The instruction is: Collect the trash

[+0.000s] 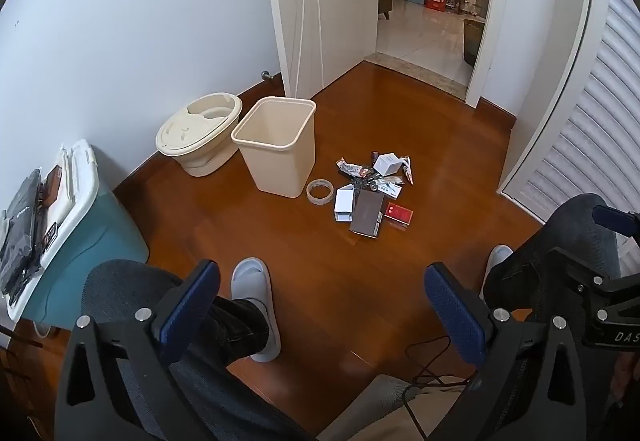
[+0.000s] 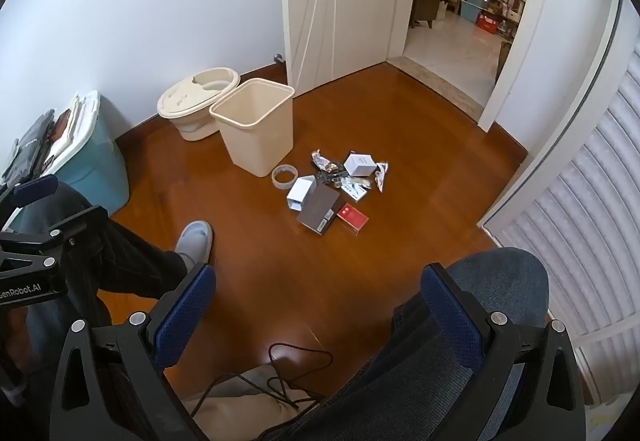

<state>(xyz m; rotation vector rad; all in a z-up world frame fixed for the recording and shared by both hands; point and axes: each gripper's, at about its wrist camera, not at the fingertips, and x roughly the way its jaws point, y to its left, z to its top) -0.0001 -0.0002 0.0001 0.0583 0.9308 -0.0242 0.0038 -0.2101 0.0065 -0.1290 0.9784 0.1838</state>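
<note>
A pile of trash lies on the wooden floor: a tape roll [image 1: 319, 192], a white box [image 1: 389, 164], a brown box [image 1: 367, 213], a red pack [image 1: 398, 212] and crumpled wrappers [image 1: 352, 168]. An empty beige bin [image 1: 276, 145] stands just left of the pile. The same pile shows in the right wrist view, with the tape roll [image 2: 284, 176], brown box [image 2: 319, 211] and bin [image 2: 256, 125]. My left gripper [image 1: 322, 305] is open and empty, held high and well short of the pile. My right gripper [image 2: 318, 305] is open and empty too.
A beige lidded pail [image 1: 199, 133] stands by the wall behind the bin. A teal storage box [image 1: 86, 225] with items on its white lid stands at left. My knees and slippered feet [image 1: 252, 305] are below. A white louvred door [image 1: 592, 129] is at right, an open doorway [image 1: 428, 21] beyond.
</note>
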